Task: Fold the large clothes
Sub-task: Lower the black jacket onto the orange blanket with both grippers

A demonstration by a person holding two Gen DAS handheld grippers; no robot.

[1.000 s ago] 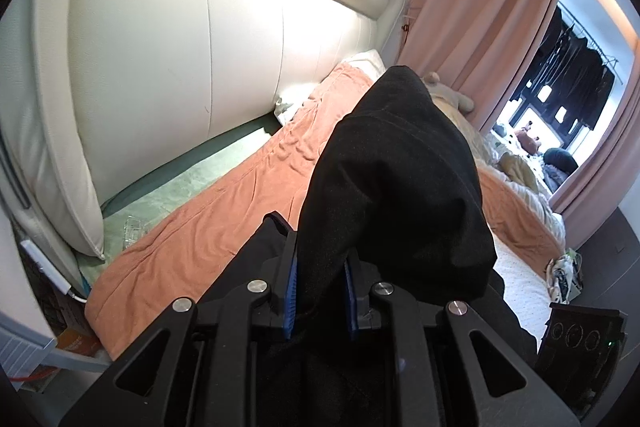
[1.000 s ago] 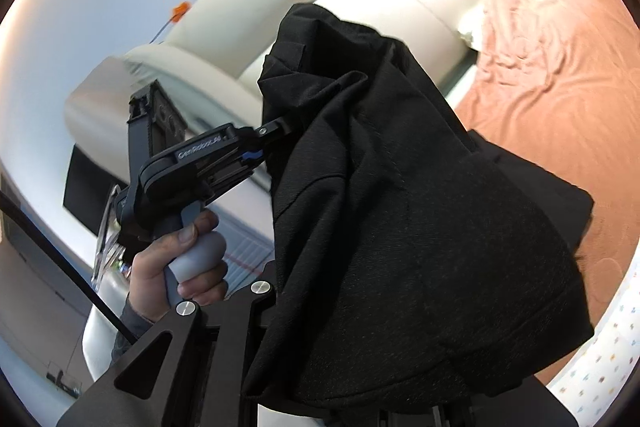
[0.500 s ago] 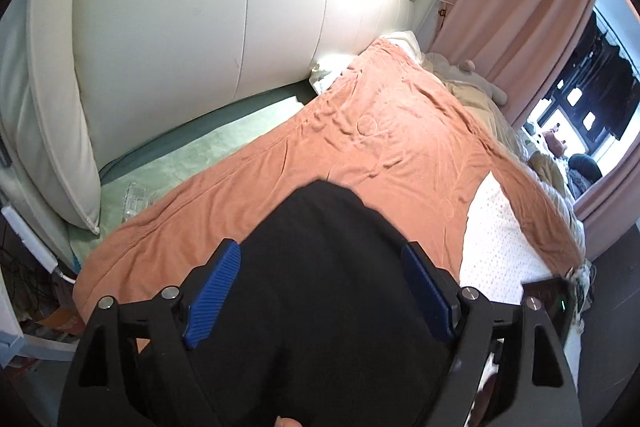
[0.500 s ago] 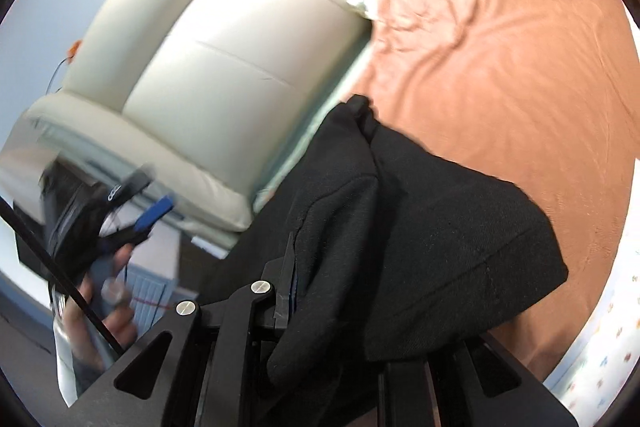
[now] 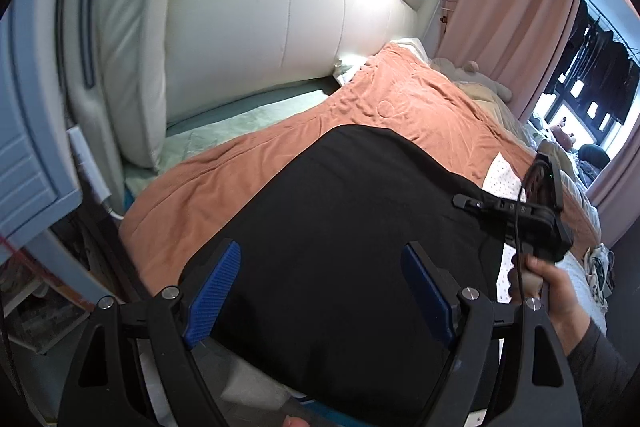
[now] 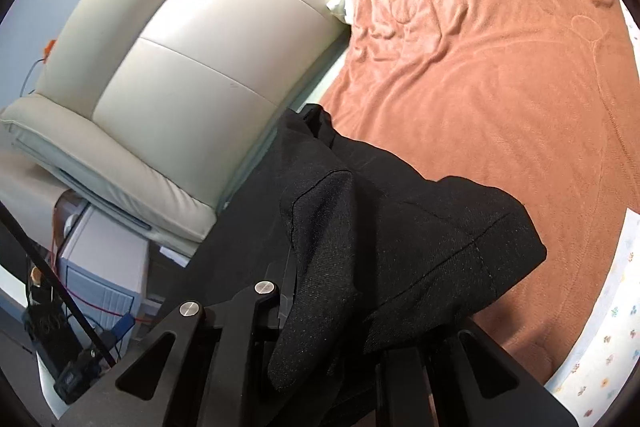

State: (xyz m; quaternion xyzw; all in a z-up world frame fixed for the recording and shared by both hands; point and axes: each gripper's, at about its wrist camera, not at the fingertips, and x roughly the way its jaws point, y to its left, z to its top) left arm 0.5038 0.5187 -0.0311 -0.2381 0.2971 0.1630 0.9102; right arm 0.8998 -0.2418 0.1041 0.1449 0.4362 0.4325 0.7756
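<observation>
A large black garment (image 5: 344,227) lies spread over the orange blanket (image 5: 420,115) on the bed. My left gripper (image 5: 320,287) hovers just above its near edge, open wide, with both blue pads (image 5: 214,293) clear of the cloth. At the garment's right edge a hand holds my right gripper (image 5: 460,202), which pinches the fabric. In the right wrist view the black garment (image 6: 400,235) drapes over my right gripper (image 6: 304,263) and hides its fingertips; it is shut on the cloth. The orange blanket (image 6: 500,67) fills the space beyond.
A cream padded headboard (image 5: 260,39) runs along the bed's far side, with pale green sheet (image 5: 240,123) at its foot. A pale bedside cabinet (image 5: 28,179) stands at left. Pink curtain (image 5: 500,7), a soft toy (image 5: 476,75) and hanging dark clothes (image 5: 600,67) lie beyond. Cables (image 6: 80,327) sit on the floor.
My left gripper let go of the black garment and opened wide. The garment dropped from hanging to lying on the bed. Both grippers came lower; the right kept its grip.
</observation>
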